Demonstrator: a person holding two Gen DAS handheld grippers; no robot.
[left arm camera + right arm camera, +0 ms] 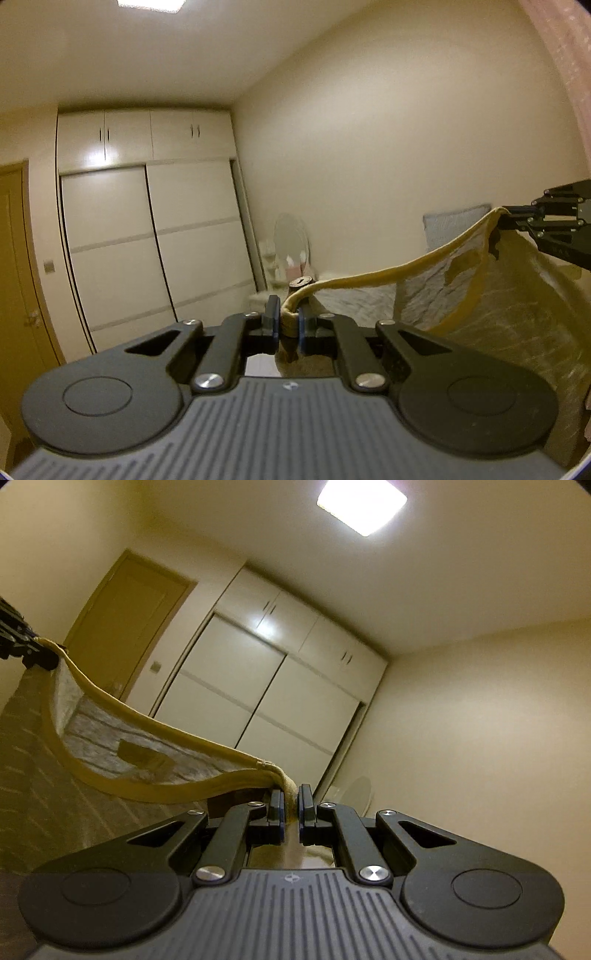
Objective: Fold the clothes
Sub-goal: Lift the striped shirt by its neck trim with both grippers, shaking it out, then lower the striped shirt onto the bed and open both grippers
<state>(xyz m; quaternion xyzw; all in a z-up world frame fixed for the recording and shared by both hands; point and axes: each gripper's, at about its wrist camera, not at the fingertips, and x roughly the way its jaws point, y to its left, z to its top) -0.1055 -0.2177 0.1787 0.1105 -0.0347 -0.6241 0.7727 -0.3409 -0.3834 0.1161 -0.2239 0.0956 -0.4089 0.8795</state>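
tan garment [498, 314] aloft, pinched between left claw [288, 319] and right claw [290, 801]

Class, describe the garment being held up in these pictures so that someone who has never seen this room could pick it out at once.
Start at the white sliding-door wardrobe on the far wall. In front of it, both tongs, left and right, pinch a brownish garment that hangs between them. Its thick mustard-yellow band along the top edge sets it apart.
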